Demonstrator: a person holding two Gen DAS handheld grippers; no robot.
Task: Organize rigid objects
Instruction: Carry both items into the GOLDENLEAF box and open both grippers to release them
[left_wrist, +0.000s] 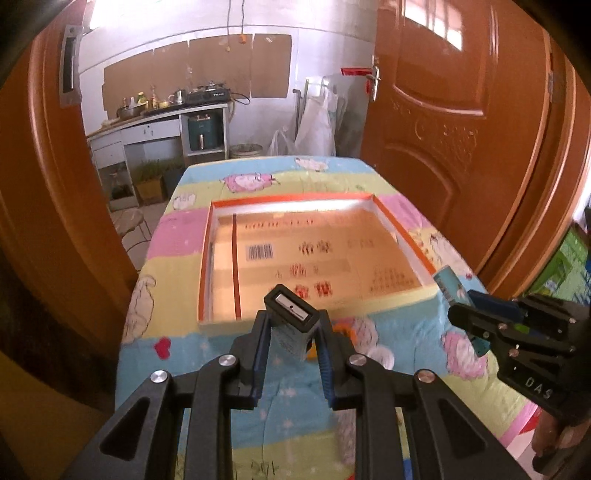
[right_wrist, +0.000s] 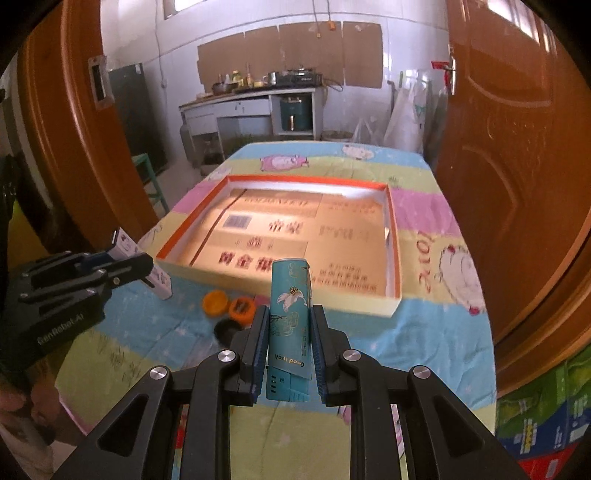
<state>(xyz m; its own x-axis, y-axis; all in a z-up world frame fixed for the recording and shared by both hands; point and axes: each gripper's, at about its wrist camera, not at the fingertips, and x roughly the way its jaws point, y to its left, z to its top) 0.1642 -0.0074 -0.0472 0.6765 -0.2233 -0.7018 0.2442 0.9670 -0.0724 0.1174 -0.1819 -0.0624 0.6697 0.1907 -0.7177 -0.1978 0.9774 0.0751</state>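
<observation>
Teal tube upright between the right gripper's pads, clamped, held above the quilt just short of the tray's near wall. Black-capped box pinched in the left gripper, jaws nearly closed on it, also above the quilt before the tray. Tray: shallow, orange-rimmed, lined with printed cardboard, nothing in it. On the quilt between the grippers lie an orange lid, an orange sharpener and a black cap, close together. Orange doors flank the table.
</observation>
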